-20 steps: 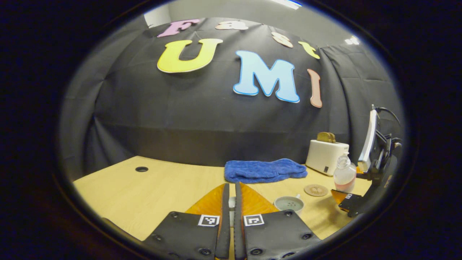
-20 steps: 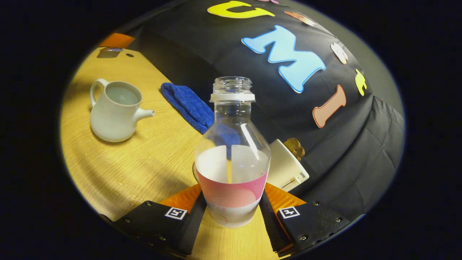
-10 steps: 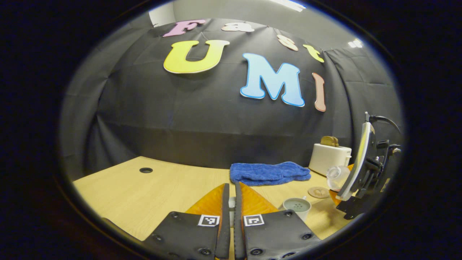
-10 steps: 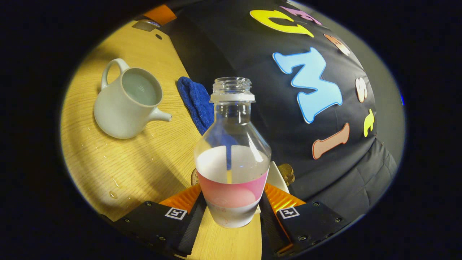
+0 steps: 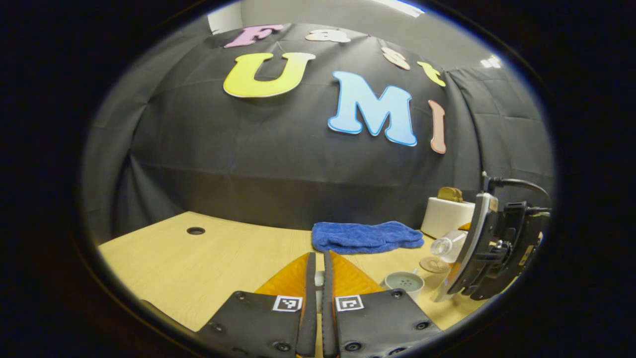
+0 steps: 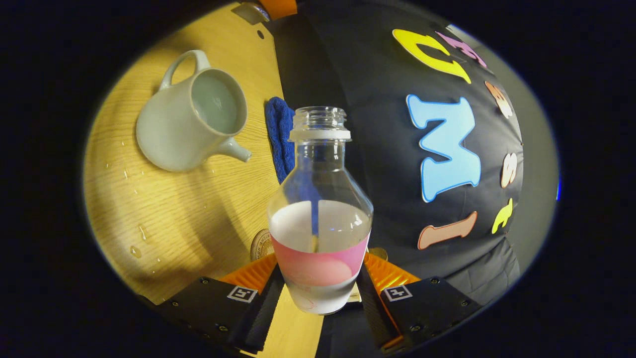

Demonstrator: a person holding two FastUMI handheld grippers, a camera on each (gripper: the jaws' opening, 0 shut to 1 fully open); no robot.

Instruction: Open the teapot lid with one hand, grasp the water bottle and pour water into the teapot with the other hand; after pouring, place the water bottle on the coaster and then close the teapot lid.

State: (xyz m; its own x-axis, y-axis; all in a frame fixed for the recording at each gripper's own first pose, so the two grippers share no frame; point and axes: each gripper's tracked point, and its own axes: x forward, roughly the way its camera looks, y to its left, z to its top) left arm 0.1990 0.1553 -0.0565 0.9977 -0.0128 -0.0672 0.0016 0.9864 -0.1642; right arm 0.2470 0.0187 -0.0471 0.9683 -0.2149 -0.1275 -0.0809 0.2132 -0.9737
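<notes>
On the desk (image 6: pixel 198 219), right gripper view:
- Teapot (image 6: pixel 191 127): pale, lid off, water inside, handle toward the far edge, spout toward the bottle. Droplets lie on the wood near it.
- Bottle (image 6: pixel 319 214): clear, uncapped, pink label, part full. Right tool (image 6: pixel 318 293) pinches it at the label with both fingers. The left gripper view shows it tilted above the desk, mouth toward the teapot.
- Coaster (image 6: pixel 262 244): round, flat, partly hidden behind the bottle and a finger.
- Towel (image 6: pixel 279 134): blue, beside the teapot spout, against the booth wall.

Left gripper view:
- Left tool (image 5: pixel 316 298): fingers pressed nearly together on a small pale thing between them; what it is cannot be told.
- Teapot (image 5: pixel 405 282): just right of the left tool, strainer holes visible inside.
- Bottle (image 5: pixel 447 244): held by the right tool (image 5: pixel 489 248) above the coaster (image 5: pixel 433 264).
- Towel (image 5: pixel 366 235): folded, at the back.
- Toaster (image 5: pixel 447 215): white, 1 slice of toast in it, behind the right tool.
</notes>
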